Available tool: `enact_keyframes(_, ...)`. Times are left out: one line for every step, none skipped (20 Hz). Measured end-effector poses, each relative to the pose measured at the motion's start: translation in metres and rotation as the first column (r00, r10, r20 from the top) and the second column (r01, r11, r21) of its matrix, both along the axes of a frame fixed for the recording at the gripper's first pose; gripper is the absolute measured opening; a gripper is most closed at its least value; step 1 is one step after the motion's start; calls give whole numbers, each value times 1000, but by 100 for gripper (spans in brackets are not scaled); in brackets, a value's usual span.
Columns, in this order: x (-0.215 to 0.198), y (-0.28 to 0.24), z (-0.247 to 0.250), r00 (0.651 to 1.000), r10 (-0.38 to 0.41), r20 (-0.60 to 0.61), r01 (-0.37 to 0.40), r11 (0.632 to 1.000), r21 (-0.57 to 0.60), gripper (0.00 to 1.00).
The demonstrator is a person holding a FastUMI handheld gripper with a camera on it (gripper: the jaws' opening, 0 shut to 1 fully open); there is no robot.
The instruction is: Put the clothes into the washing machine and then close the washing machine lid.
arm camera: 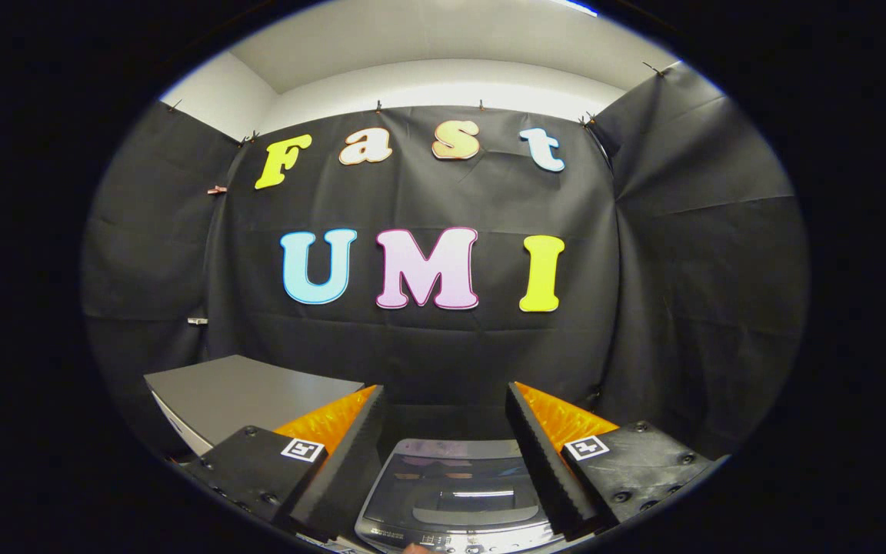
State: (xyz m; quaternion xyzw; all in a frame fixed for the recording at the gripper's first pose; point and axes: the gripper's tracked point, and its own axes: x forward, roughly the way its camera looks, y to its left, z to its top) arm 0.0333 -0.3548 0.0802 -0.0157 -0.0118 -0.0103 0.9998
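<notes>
Tongs point(443, 431) spread apart, gripping nothing, above the washing machine point(454, 500), its lid point(458, 485) seemingly closed.

Gripper point(444, 400) – black ribbed fingers point(351, 454) with orange backing, black mounts each carrying a small white square tag with a black marker pattern. Fingers spread apart, nothing between them. Washing machine point(454, 492) at 6 o'clock between the fingers – silver-grey body, dark glossy lid with a white light streak reflected on it. Grey flat-topped box point(247, 396) at 8 o'clock, white side. Black wrinkled cloth wall point(674, 269), white ceiling point(443, 46) at 12 o'clock
</notes>
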Motion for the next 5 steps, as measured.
enact_keyframes(0,1,-1,1000,1,-5,-1,1000,-3,98)
enact_keyframes(1,2,-4,1000,3,-11,-3,1000,-3,98)
enact_keyframes(1,2,-5,1000,1,-15,-1,1000,-5,98)
enact_keyframes(2,3,-4,1000,3,-15,-3,1000,-4,98)
enact_keyframes(2,4,-4,1000,4,-14,-4,1000,-5,98)
